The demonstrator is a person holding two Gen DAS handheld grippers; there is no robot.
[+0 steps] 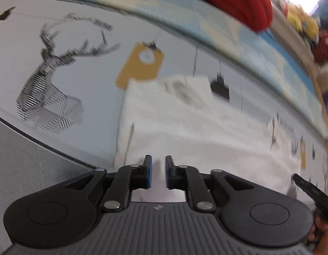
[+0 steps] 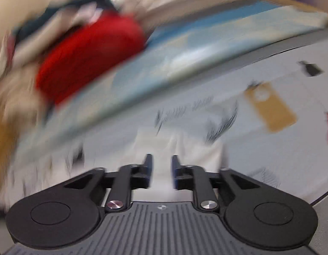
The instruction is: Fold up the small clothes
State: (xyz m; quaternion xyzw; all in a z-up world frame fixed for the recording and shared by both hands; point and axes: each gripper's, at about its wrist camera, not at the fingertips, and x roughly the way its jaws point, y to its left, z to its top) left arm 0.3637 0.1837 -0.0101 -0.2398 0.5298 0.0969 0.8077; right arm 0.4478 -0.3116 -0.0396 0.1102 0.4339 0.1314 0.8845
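White cloth (image 1: 185, 127), one piece, lies on the pale printed sheet (image 1: 89, 97) near its front edge, one red knit item (image 1: 238, 2) beyond the far edge. Left gripper (image 1: 157, 170) and right gripper (image 2: 161, 171): both slightly spread over the cloth, pinching nothing.

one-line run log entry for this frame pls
step: folding white garment | left gripper: open, over cloth, not pinching | right gripper: open, view blurred | surface: deer-print sheet | nearby: red knit item

Bright, even light; right view heavily motion-blurred, fisheye-bent edges.
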